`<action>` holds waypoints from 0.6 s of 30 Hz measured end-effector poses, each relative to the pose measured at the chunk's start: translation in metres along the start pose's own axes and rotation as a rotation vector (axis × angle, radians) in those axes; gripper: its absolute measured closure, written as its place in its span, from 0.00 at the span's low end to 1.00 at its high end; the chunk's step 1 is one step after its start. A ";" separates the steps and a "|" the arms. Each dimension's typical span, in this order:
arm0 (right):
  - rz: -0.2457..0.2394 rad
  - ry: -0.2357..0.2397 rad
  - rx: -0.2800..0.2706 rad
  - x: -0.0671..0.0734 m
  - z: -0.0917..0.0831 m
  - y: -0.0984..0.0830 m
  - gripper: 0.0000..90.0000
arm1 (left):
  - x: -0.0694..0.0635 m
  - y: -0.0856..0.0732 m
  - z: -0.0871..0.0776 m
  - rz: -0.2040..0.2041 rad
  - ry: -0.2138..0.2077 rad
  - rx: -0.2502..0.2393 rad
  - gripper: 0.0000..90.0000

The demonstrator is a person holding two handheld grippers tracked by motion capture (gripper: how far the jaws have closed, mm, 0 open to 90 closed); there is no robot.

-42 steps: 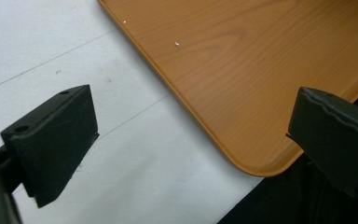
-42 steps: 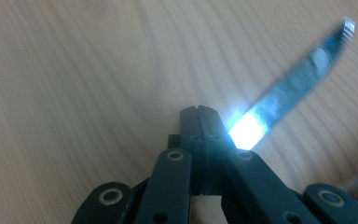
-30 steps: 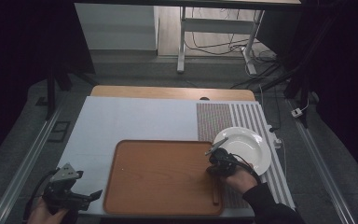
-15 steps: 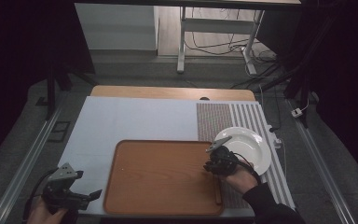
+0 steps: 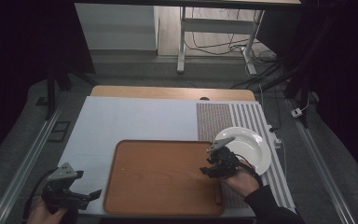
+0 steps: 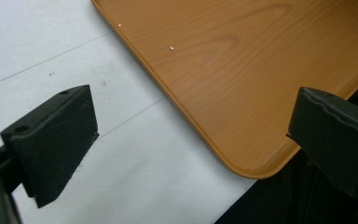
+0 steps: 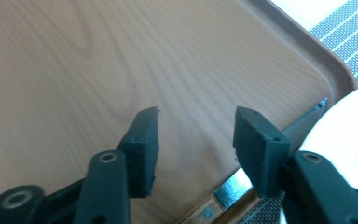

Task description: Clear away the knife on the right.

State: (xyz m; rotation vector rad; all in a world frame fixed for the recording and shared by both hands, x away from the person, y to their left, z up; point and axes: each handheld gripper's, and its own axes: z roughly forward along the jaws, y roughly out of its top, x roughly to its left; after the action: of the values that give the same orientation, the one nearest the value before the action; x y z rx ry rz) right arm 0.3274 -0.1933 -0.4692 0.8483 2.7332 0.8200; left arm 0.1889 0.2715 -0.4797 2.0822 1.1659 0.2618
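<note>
A brown wooden tray (image 5: 161, 175) lies on the white mat near the front. My right gripper (image 5: 206, 169) hovers over the tray's right end (image 7: 98, 60); its jaws (image 7: 196, 116) have just been opening and stand apart with nothing between them. Under its right jaw a slim knife-like utensil (image 7: 228, 189) with a metal blade and wooden handle lies along the tray's rim. A white plate (image 5: 249, 149) sits just right of the tray (image 7: 345, 130). My left gripper (image 5: 92, 194) rests open at the tray's front left corner (image 6: 242, 93), its jaws (image 6: 191, 107) wide and empty.
A striped grey placemat (image 5: 242, 119) lies under the plate on the right. The white mat (image 5: 130, 119) covers the table behind the tray. Metal rails run along both table sides, and a desk frame stands beyond the far edge.
The right gripper's jaws have spread apart above the tray's right end, with the hand barely shifting. The left gripper has stayed where it was.
</note>
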 end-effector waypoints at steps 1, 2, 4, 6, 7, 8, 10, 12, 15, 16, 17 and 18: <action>0.001 -0.001 -0.006 0.001 -0.001 0.000 0.51 | 0.000 0.000 0.000 0.000 0.000 0.000 0.02; -0.001 -0.001 -0.012 0.001 -0.003 -0.001 0.48 | 0.000 0.000 0.000 0.000 0.000 0.000 0.02; 0.007 -0.001 -0.029 0.001 -0.006 -0.002 0.42 | 0.000 0.000 0.000 -0.001 -0.002 -0.001 0.02; 0.024 0.000 -0.043 0.000 -0.009 -0.004 0.37 | 0.000 0.000 -0.001 -0.001 0.001 -0.002 0.02; 0.031 0.000 -0.050 0.000 -0.011 -0.005 0.34 | 0.000 0.000 -0.001 -0.001 0.000 -0.003 0.02; 0.038 -0.001 -0.056 -0.001 -0.013 -0.006 0.31 | 0.000 0.000 -0.001 -0.001 0.000 -0.003 0.02; 0.060 -0.007 -0.074 -0.001 -0.017 -0.010 0.26 | 0.000 0.000 -0.001 0.000 0.000 -0.003 0.02; 0.082 -0.007 -0.096 -0.002 -0.022 -0.013 0.22 | 0.000 0.000 -0.001 0.001 0.002 -0.003 0.02; 0.107 -0.011 -0.128 -0.003 -0.030 -0.019 0.18 | -0.001 0.000 0.000 0.004 0.003 -0.003 0.02; 0.113 -0.013 -0.138 -0.003 -0.032 -0.021 0.17 | -0.001 0.000 0.000 0.003 0.003 -0.003 0.02; 0.116 -0.021 -0.142 -0.003 -0.035 -0.022 0.17 | -0.001 0.000 0.000 0.003 0.003 -0.003 0.02; 0.119 -0.024 -0.150 -0.003 -0.036 -0.024 0.15 | -0.001 0.000 0.000 0.005 0.005 -0.003 0.02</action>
State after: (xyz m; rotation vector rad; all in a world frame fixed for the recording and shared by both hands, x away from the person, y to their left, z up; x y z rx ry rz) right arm 0.3074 -0.2279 -0.4519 0.9886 2.5824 1.0154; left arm 0.1881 0.2711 -0.4794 2.0831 1.1621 0.2713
